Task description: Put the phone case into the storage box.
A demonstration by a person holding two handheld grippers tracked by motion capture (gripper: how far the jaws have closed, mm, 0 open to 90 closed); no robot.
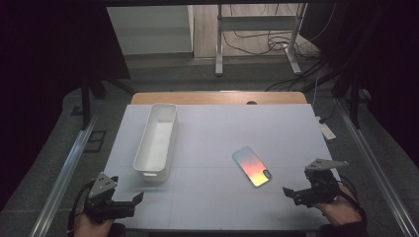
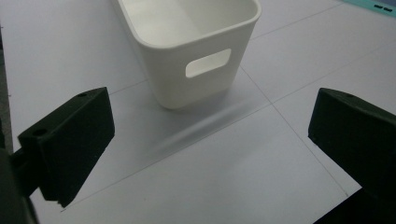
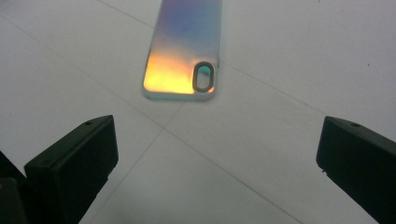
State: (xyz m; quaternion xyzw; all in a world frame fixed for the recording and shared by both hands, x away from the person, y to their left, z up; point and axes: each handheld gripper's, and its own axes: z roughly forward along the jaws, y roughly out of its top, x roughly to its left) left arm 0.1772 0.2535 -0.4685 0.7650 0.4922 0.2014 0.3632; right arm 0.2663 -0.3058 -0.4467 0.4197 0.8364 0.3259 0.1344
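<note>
We hold the left gripper & right gripper low at the table's near edge, both w/ jaws spread wide, nothing between them. Just ahead of the right one lies the flat iridescent orange-to-blue phone case, camera cutout toward us. Ahead of the left one stands the long white plastic bin w/ a handle slot, on the pale grey table top.
</note>
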